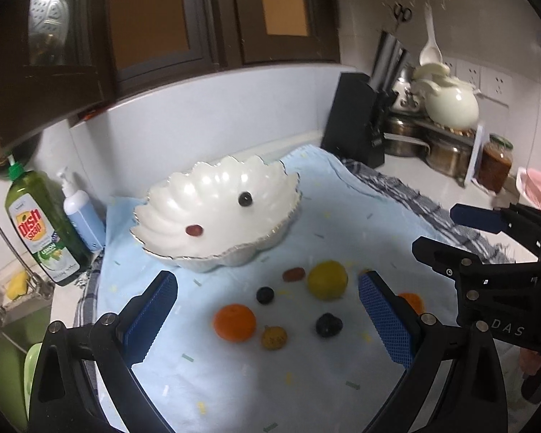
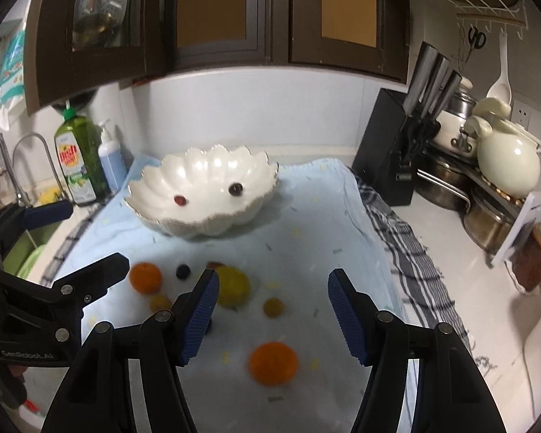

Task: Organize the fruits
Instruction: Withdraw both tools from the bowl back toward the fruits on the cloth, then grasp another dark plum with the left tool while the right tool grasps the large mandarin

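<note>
A white scalloped bowl (image 1: 216,213) (image 2: 202,195) stands on a light blue cloth and holds a red grape (image 1: 194,230) and a dark grape (image 1: 245,199). In front of it lie loose fruits: an orange (image 1: 234,322), a yellow fruit (image 1: 327,280), two dark fruits (image 1: 265,294) (image 1: 328,324), a small yellow-brown fruit (image 1: 274,338) and a red one (image 1: 294,274). My left gripper (image 1: 267,321) is open above them. My right gripper (image 2: 273,315) is open above a second orange (image 2: 273,363) and a small yellow fruit (image 2: 273,307).
A dish soap bottle (image 1: 41,227) and a pump bottle (image 1: 81,213) stand left of the bowl, by the sink. A black knife block (image 1: 357,119), a white teapot (image 1: 451,103), steel pots and a jar (image 1: 494,166) are at the back right. A checked cloth (image 2: 407,252) lies under the blue one.
</note>
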Tool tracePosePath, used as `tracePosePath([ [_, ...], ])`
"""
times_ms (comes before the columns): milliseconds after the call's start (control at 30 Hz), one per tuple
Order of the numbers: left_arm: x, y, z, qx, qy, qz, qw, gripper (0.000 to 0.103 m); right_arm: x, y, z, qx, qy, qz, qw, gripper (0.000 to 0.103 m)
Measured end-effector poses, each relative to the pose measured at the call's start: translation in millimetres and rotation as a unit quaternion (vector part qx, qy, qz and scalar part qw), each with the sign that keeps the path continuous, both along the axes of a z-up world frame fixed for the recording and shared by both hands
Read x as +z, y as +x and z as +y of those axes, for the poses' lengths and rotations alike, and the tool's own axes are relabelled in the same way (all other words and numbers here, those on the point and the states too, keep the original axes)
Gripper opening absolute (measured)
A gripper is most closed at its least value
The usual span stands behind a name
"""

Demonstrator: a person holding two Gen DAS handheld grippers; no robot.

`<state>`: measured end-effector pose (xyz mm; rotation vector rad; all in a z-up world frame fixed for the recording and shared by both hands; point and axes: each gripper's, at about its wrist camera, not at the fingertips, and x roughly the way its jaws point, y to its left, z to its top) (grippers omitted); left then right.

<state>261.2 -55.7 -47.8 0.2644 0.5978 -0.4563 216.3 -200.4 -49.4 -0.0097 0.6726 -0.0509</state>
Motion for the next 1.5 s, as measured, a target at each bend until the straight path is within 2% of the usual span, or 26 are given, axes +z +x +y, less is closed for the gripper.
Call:
tracePosePath([
  [333, -34, -1, -21, -0.044, 0.03, 0.02, 0.9984, 0.097, -28, -4, -6, -0.007, 0.003, 0.039, 0.999, 0.064],
  [533, -57, 0, -30, -0.069, 0.049, 0.032, 0.9959, 0.09, -44, -4, -10, -0.014, 0.001, 0.061, 0.998, 0.064],
  [700, -70, 1, -35, -0.087, 0.056, 0.034, 0.9941, 0.089, -58, -3, -13, -0.013, 0.011, 0.086, 0.996, 0.064],
  [867, -83, 8, -42, -0.103, 0.059, 0.051, 0.9916, 0.077, -70, -3, -14, -0.016, 0.018, 0.098, 0.995, 0.063],
  [1233, -106, 15, -53, -0.129, 0.065, 0.084, 0.9859, 0.06, -86, 2, -13, -0.006, 0.036, 0.119, 0.992, 0.062],
  [1300, -110, 16, -56, -0.132, 0.07, 0.089, 0.9848, 0.055, -89, 4, -14, -0.003, 0.043, 0.123, 0.991, 0.058],
  [1500, -114, 21, -57, -0.129, 0.062, 0.108, 0.9837, 0.041, -94, 10, -17, -0.001, 0.063, 0.129, 0.99, 0.053],
])
